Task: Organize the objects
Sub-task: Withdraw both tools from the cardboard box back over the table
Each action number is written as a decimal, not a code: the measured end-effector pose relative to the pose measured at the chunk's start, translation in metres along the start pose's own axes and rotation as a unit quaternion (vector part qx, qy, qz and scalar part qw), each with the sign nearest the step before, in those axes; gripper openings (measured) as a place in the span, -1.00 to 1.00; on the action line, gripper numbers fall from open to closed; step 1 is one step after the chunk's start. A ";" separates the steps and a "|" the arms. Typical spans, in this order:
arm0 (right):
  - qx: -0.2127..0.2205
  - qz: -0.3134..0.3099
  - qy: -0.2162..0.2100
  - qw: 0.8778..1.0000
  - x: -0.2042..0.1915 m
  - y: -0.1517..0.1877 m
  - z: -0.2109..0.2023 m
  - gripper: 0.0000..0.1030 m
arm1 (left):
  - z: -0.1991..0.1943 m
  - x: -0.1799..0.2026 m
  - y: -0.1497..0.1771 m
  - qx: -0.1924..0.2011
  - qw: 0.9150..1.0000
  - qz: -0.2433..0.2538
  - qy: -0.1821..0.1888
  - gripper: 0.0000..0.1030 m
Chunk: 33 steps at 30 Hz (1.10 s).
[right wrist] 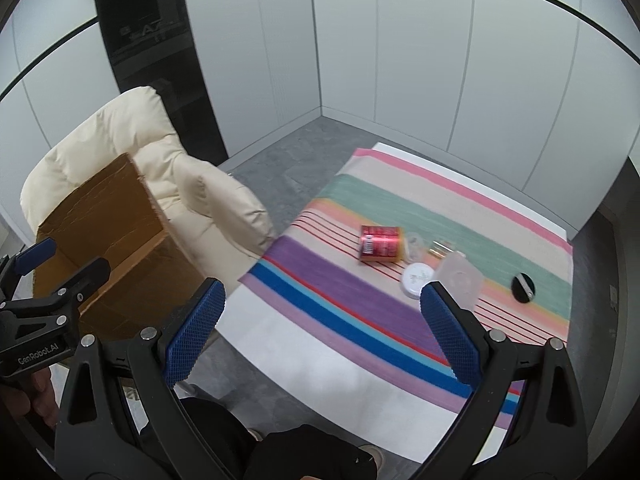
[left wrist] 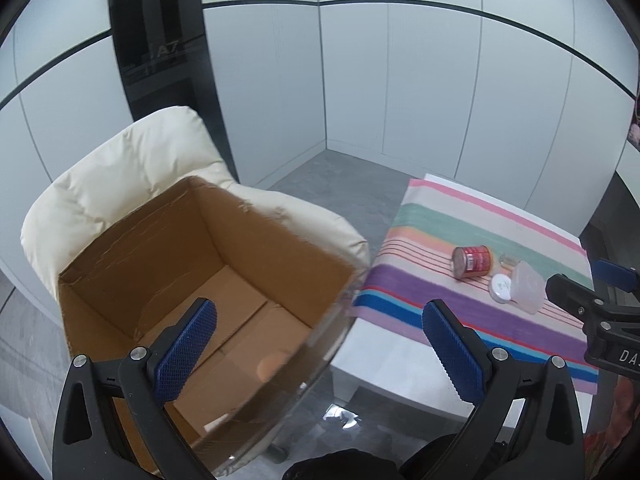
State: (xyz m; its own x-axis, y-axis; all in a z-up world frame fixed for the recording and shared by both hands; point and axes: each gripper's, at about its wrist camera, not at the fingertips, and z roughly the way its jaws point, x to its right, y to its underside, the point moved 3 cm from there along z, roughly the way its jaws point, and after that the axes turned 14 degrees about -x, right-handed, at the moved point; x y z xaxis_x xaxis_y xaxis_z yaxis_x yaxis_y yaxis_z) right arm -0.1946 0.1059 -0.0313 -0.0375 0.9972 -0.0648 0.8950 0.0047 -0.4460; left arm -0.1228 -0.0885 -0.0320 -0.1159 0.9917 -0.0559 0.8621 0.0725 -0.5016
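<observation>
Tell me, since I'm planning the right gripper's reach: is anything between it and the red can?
Nothing visible blocks it. The right gripper is open over bare striped cloth, and the red can lies on its side beyond, its near side clear.

One red can lies on its side near the middle of the bench. Beside it sit one white round lid, one clear plastic tub and one black disc toward the right edge. One cardboard box rests on one cream armchair. Two tools are in view.
</observation>
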 end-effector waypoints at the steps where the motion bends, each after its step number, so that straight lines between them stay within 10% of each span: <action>1: 0.000 0.005 0.003 1.000 0.007 0.002 -0.001 0.94 | 0.001 0.004 -0.001 -0.001 1.000 0.002 0.001 1.00; 33: -0.002 0.133 0.067 0.989 0.166 0.064 -0.035 0.94 | 0.003 0.168 -0.007 -0.009 0.990 0.123 0.064 1.00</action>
State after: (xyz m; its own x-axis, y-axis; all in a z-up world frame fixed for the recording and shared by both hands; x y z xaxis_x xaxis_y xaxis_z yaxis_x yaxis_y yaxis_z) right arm -0.1282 0.2747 -0.0389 0.2587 0.9641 -0.0595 0.8668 -0.2589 -0.4263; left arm -0.1495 0.0774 -0.0407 0.1620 0.9847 -0.0645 0.8647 -0.1732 -0.4716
